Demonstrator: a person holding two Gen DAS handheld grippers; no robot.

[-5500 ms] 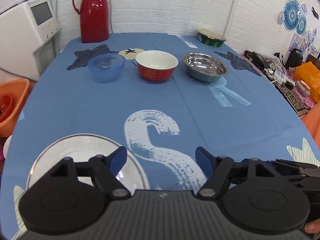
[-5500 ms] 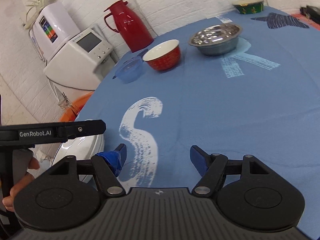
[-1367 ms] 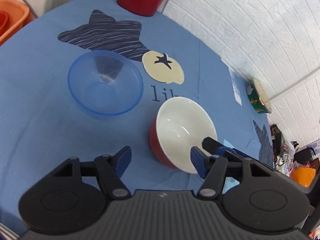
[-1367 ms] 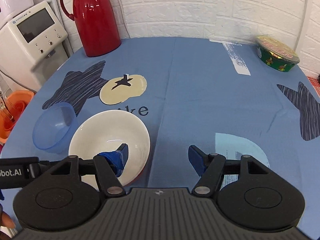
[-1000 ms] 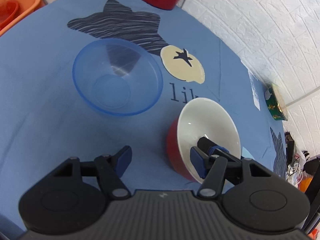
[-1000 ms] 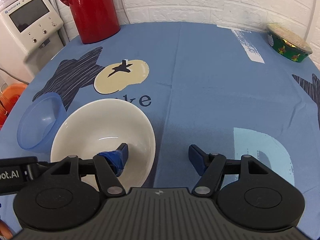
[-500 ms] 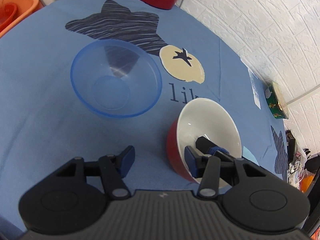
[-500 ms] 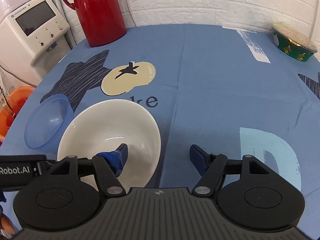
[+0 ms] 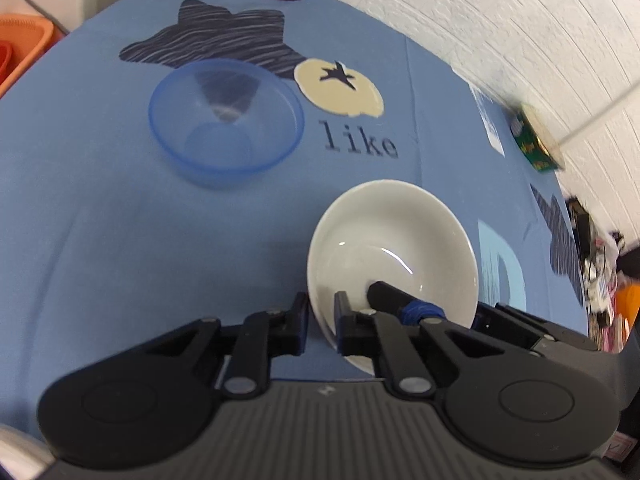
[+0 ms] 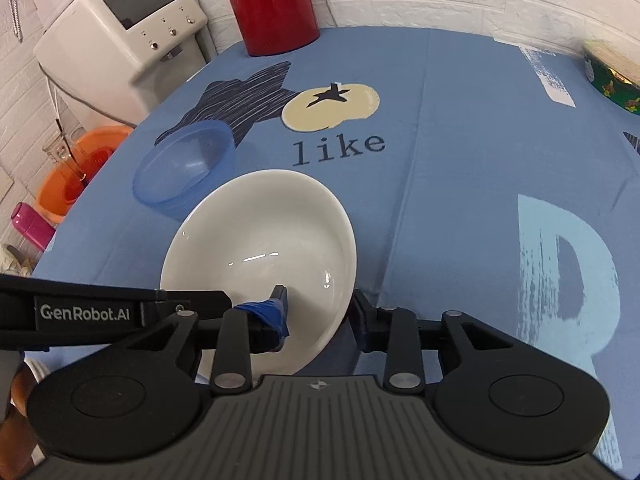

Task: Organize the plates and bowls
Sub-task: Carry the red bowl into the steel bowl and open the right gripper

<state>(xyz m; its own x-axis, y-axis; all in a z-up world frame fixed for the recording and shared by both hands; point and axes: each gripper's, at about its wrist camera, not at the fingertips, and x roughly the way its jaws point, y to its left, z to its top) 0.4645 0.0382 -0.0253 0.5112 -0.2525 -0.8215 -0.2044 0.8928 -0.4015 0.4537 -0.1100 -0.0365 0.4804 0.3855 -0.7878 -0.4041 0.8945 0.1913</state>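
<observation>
The bowl with the white inside (image 9: 392,248) (image 10: 260,240) is held from two sides. My left gripper (image 9: 322,308) is shut on its left wall, one finger inside and one outside. My right gripper (image 10: 318,304) is shut on the opposite wall, its taped finger inside. The bowl's red outside is hidden. The clear blue plastic bowl (image 9: 224,128) (image 10: 184,168) stands upright on the blue tablecloth (image 9: 100,240), just beyond and left of the held bowl. In the right wrist view the left gripper's body (image 10: 120,312) crosses the lower left.
A red thermos (image 10: 272,4) stands at the table's far edge, with a white appliance (image 10: 120,32) left of it. A green tin (image 10: 612,72) sits at the far right. An orange basin (image 10: 76,168) is below the table's left edge.
Both grippers have gone from open to shut on the bowl's walls. The bowl has come nearer, uncovering the whole word "like" on the cloth. The blue bowl has not moved.
</observation>
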